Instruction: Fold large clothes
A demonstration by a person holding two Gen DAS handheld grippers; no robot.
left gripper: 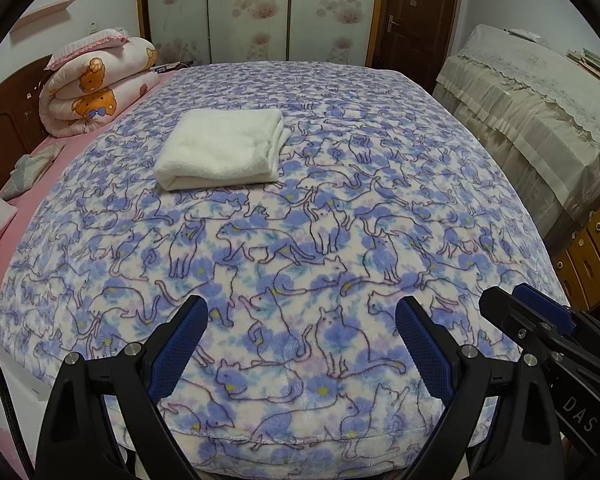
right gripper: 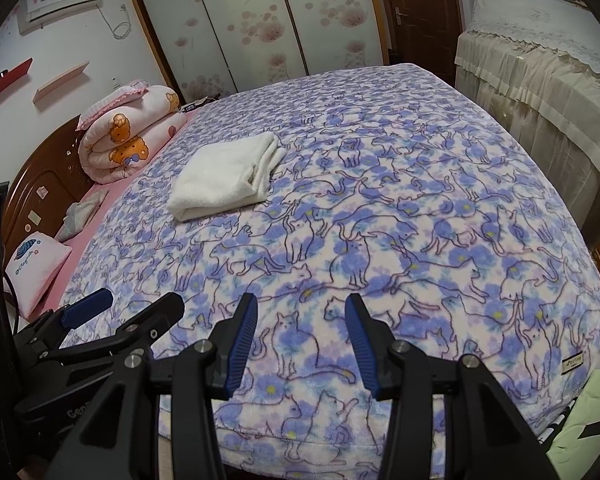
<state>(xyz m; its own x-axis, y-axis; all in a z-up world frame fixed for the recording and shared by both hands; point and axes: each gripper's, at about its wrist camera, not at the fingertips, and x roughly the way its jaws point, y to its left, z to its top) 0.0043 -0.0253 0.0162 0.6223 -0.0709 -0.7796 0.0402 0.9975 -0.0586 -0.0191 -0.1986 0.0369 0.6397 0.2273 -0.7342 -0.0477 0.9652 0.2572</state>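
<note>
A white fleecy garment [left gripper: 222,148] lies folded into a neat rectangle on the far middle of the bed; it also shows in the right wrist view [right gripper: 226,178]. My left gripper [left gripper: 302,312] is open and empty, hovering above the near edge of the cat-print blanket [left gripper: 380,208]. My right gripper [right gripper: 300,310] is open and empty too, over the same near edge of the blanket [right gripper: 420,200]. The right gripper shows at the right of the left wrist view [left gripper: 512,300]; the left gripper shows at the left of the right wrist view [right gripper: 136,300]. Both are well short of the garment.
A rolled pink bear-print quilt [left gripper: 96,88] lies at the headboard on the left, with small pillows [right gripper: 36,268] beside it. A cream-covered piece of furniture [left gripper: 540,100] stands right of the bed. Wooden drawers [left gripper: 592,248] are at the right. A pale green cloth [right gripper: 580,420] lies at lower right.
</note>
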